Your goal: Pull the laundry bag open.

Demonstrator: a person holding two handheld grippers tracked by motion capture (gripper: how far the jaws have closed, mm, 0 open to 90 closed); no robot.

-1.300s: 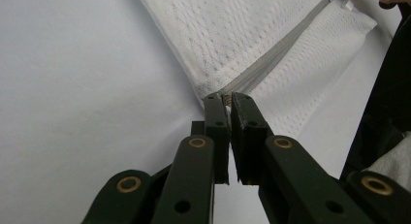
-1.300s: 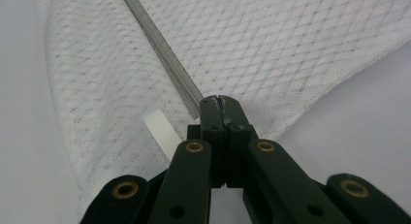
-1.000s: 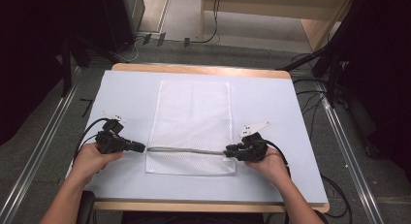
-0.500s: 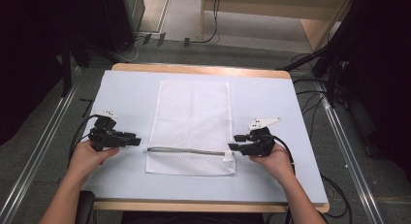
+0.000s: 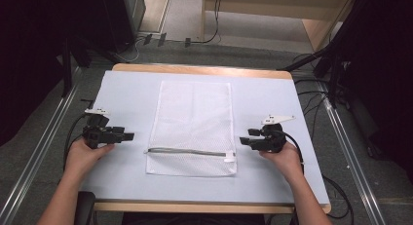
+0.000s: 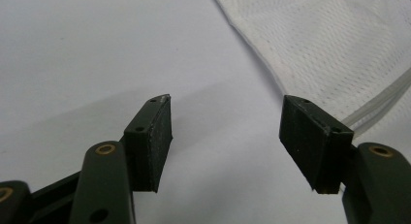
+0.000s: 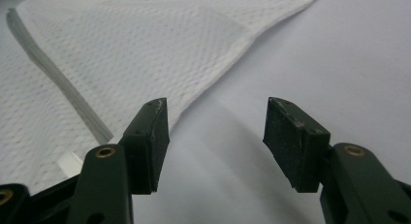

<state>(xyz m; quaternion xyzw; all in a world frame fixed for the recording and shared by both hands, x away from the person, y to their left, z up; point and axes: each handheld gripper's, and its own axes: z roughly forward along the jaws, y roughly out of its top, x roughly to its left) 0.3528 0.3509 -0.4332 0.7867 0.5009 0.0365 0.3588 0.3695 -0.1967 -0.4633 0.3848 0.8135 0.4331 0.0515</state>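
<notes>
One white mesh laundry bag (image 5: pixel 192 125) lies on the worktop (image 5: pixel 272 96) — a single bag, with one zipper (image 5: pixel 187 151) across it and one small white pull tab (image 5: pixel 229 158) at the zipper's end. One pale sheet (image 5: pixel 124 96) covers the one worktop. Two grippers are there — the left gripper (image 5: pixel 127 136) and the right gripper (image 5: pixel 244 137) — each with two black jaws, each in one hand, so two hands and two forearms. Two metal rails run along the floor, one on each side.

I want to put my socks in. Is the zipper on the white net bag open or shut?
Shut. The zipper runs as one thin closed line across the white net bag, its pull at the right end, and the bag lies flat.
</notes>
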